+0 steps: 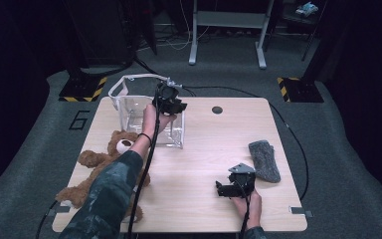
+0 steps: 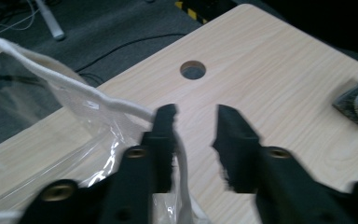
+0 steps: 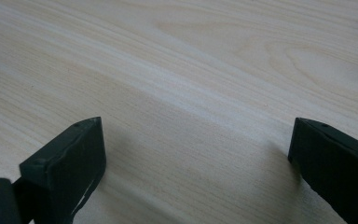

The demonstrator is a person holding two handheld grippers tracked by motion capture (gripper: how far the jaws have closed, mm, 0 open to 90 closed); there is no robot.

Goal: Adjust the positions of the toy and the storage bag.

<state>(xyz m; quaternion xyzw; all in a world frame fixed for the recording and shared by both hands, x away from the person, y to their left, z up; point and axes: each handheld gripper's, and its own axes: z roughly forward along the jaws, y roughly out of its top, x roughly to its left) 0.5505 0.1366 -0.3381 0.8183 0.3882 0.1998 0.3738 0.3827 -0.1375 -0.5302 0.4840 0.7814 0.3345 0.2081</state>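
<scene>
Fingers (image 2: 193, 135) of left gripper (image 1: 168, 101) parted at clear bag's (image 1: 129, 107) white rim, next closing on it; right gripper (image 1: 235, 186) spread wide, idle over counter (image 1: 204, 149).

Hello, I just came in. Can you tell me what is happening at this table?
A person works at a wooden table with a tool in each hand. The left tool is at the rim of a clear plastic bag, jaws apart, one jaw beside the white edge band. The right tool rests low over bare wood, jaws wide open, holding nothing. A teddy bear lies at the left, a grey sock at the right.
</scene>
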